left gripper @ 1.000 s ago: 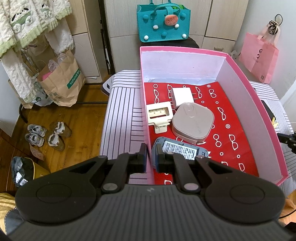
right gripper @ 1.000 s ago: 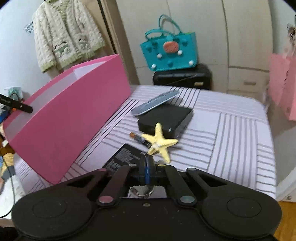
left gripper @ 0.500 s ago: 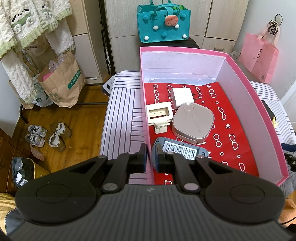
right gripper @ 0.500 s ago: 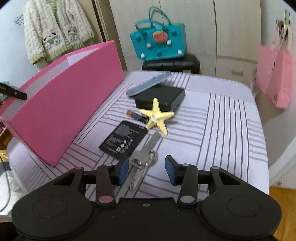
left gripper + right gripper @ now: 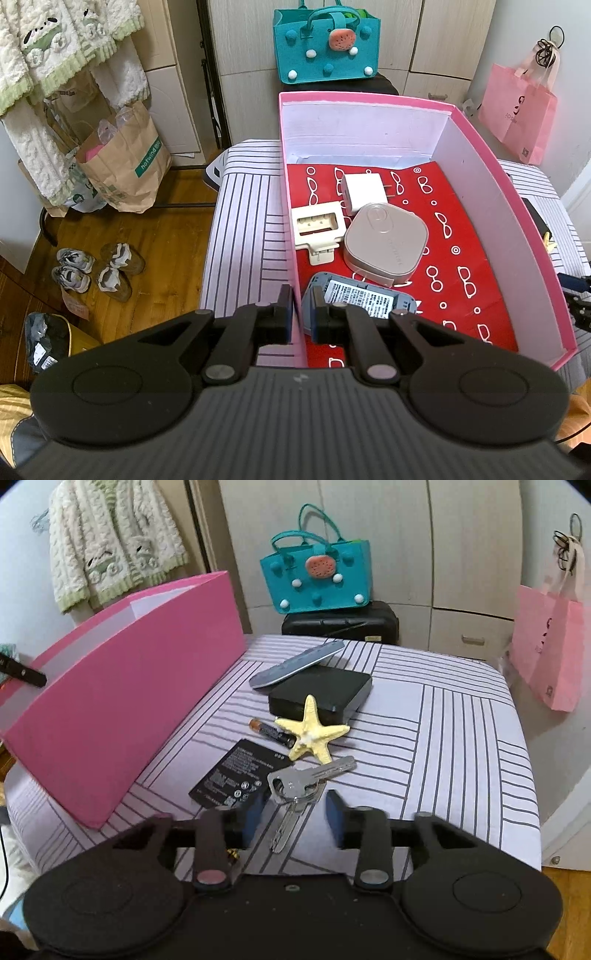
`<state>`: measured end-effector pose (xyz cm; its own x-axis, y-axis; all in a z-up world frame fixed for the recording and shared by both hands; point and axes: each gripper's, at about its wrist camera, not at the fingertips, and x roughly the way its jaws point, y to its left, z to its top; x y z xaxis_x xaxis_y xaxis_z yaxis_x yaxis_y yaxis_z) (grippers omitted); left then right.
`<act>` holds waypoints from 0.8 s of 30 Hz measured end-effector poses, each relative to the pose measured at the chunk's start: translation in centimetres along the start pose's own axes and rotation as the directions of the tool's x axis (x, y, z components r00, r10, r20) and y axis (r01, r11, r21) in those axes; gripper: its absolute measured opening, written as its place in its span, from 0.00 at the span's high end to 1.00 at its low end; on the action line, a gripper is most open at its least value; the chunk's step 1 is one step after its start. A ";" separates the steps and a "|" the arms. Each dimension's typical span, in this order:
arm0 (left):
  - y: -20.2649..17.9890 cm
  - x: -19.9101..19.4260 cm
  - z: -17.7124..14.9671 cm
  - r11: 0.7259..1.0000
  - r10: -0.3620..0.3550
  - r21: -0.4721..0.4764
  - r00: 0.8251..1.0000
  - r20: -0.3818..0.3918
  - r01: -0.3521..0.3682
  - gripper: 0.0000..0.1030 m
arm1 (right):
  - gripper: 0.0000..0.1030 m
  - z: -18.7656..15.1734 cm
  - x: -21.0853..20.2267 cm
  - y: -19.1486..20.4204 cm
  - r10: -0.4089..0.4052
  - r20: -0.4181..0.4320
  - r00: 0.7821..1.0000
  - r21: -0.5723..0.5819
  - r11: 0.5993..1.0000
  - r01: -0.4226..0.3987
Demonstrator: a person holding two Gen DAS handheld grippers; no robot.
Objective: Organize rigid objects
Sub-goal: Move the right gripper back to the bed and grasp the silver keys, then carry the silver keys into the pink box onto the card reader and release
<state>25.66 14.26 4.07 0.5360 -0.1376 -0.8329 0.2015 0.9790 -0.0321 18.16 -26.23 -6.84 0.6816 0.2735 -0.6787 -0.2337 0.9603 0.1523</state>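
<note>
My left gripper (image 5: 300, 310) is shut on the left wall of the pink box (image 5: 291, 236), one finger on each side. On the box's red lining lie a white charger (image 5: 364, 190), a cream holder (image 5: 317, 225), a beige square device (image 5: 386, 243) and a grey phone back (image 5: 362, 302). My right gripper (image 5: 293, 816) stands open just above the striped cover. A bunch of keys (image 5: 299, 786) lies flat between and just ahead of its fingertips, untouched. Beyond them are a yellow starfish (image 5: 312, 734), an AA battery (image 5: 269, 733), a flat black battery (image 5: 240, 775) and a black box (image 5: 321, 696).
A grey-blue cover (image 5: 295, 664) leans on the black box. The pink box (image 5: 122, 686) walls off the left of the right wrist view. A teal felt bag (image 5: 317, 576) sits on a black case behind. A pink paper bag (image 5: 550, 646) hangs right. Shoes (image 5: 96, 269) lie on the floor.
My right gripper went from shut on the key ring to open, and the keys now lie on the striped cover. It pulled back a little. The left gripper kept still.
</note>
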 end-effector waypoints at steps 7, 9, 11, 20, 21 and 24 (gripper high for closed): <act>-0.1 0.0 0.1 1.000 -0.002 -0.001 1.000 0.000 0.002 0.92 | 0.55 0.2 0.7 -0.2 0.005 0.050 0.999 -0.031 1.000 -0.004; -0.1 0.0 0.1 1.000 -0.002 -0.002 1.000 0.000 0.002 0.92 | 0.71 0.3 0.7 0.2 0.012 0.059 0.998 -0.076 0.997 -0.008; -0.1 0.0 0.0 1.000 0.002 0.001 1.000 -0.001 -0.002 0.92 | 0.72 0.5 0.6 0.7 -0.002 0.049 0.999 -0.122 0.992 0.008; -0.1 0.1 -0.2 1.000 -0.005 0.003 1.000 0.005 0.005 0.92 | 0.72 1.2 -0.5 -0.3 0.040 0.047 0.998 -0.046 0.998 -0.038; -0.1 0.1 -0.2 1.000 -0.007 0.002 1.000 0.006 0.007 0.92 | 0.72 1.3 -0.7 -0.3 0.044 0.049 0.998 -0.044 0.998 -0.042; 0.0 0.1 -0.2 1.000 -0.011 0.002 1.000 0.002 0.011 0.92 | 0.72 1.9 -1.4 -0.3 0.052 0.050 0.997 -0.038 0.998 -0.050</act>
<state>25.56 14.28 3.88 0.5358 -0.1489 -0.8311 0.2089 0.9771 -0.0404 18.62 -26.76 -4.57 0.7023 0.3257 -0.6330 -0.2941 0.9425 0.1586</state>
